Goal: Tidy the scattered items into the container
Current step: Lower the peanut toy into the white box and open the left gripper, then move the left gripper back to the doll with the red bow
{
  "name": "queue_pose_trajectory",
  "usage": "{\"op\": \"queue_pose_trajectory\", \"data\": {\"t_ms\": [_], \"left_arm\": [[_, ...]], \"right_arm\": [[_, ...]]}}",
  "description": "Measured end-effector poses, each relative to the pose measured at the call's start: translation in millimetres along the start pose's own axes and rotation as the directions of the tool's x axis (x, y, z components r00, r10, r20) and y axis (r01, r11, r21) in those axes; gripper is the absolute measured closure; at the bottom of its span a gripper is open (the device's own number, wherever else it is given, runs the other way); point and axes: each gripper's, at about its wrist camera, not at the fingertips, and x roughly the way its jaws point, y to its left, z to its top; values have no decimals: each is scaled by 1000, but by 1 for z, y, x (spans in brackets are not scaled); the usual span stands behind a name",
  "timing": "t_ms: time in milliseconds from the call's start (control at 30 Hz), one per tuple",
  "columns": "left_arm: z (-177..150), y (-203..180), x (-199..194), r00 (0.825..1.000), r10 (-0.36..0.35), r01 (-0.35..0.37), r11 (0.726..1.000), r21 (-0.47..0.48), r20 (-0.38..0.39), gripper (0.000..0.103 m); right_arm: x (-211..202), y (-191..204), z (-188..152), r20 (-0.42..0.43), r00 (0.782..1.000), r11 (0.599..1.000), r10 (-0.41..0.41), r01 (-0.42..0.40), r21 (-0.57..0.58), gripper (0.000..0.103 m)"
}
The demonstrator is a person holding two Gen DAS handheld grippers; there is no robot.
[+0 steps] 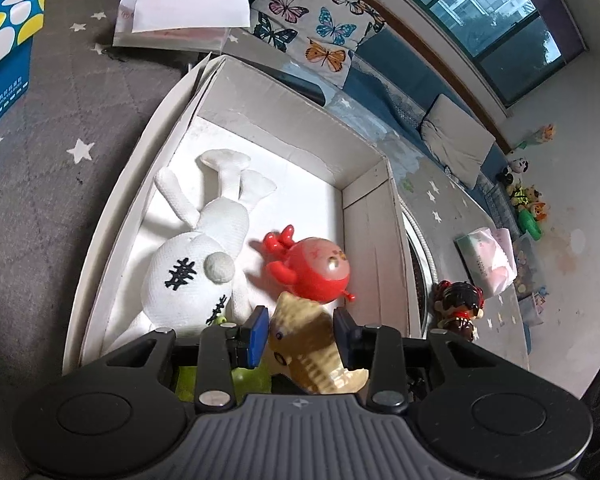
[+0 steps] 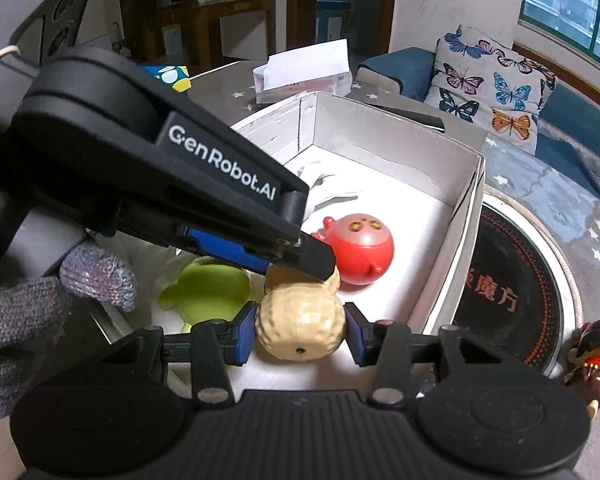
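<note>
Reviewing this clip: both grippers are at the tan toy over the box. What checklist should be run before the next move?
1. Tan toy above box interior: ok.
2. Left gripper jaws shut on it: ok.
3. Right gripper gripping too: cannot tell; pads flank it.
4. Bare floor between green toy and red toy: ok.
5. Everything boxed: not ok; dark-haired figurine stands outside.

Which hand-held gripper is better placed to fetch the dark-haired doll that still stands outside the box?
Probably the right hand-held gripper. The dark-haired doll stands beside the white box on its right side. Both grippers bracket the tan toy, and the left hand-held gripper is farther from the doll.
</note>
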Motion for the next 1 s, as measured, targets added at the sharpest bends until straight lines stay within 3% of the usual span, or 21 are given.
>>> {"op": "queue_pose_trajectory", "data": {"t_ms": [633,1000], "left_arm": [[-5,0,-5,1000,6,-6,1000,-5,19,65],[-15,-21,-28,996,0,-4,999,46,85,65]], "right_arm": [[-9,-1,-9,14,999,999,32,-32,6,57],[-42,-11,-25,89,993,996,73,-77,39,57]]}}
